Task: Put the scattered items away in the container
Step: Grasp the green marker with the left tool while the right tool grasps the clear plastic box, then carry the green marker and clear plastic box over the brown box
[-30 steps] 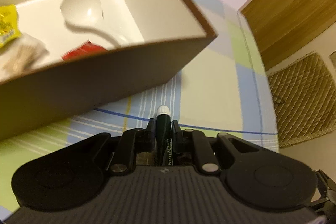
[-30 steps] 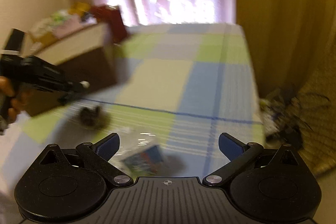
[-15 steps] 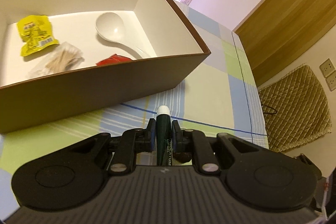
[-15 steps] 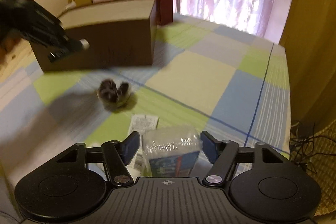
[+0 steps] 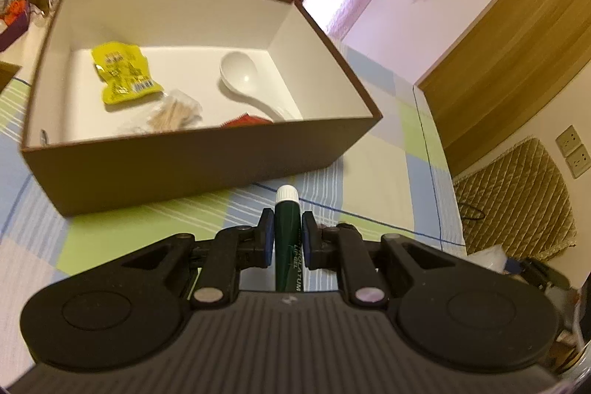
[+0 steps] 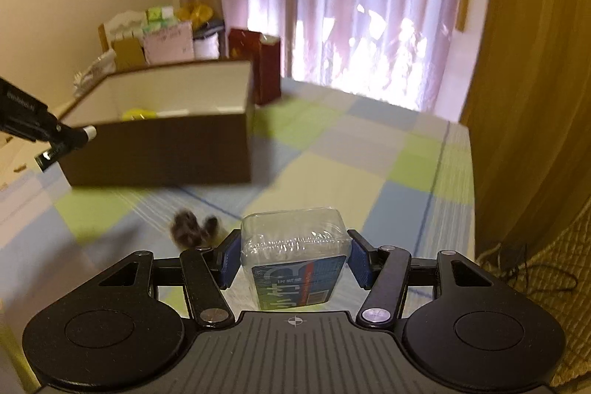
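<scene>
Both fingers loaded, box just ahead, one item loose on the checked cloth.

Left gripper (image 5: 287, 231): clenched on dark green tube (image 5: 290, 239), white cap pointing forward, short of the near wall of the brown box (image 5: 192, 168). Inside box, left to right: yellow packet (image 5: 123, 72), clear bag of pale sticks (image 5: 173, 111), red wrapper (image 5: 245, 121) at near wall, white spoon (image 5: 243, 80) toward right wall. Right gripper (image 6: 293, 259): jaws just been closing, blue pads now pressed on both sides of clear plastic pack (image 6: 295, 255) with blue label, pack lifted off the cloth. Right view: box far left, tube tip (image 6: 86, 132) just in front of its near wall; small dark fuzzy item (image 6: 194, 228) on the cloth (image 6: 332, 165) between box and right gripper, blurred.
</scene>
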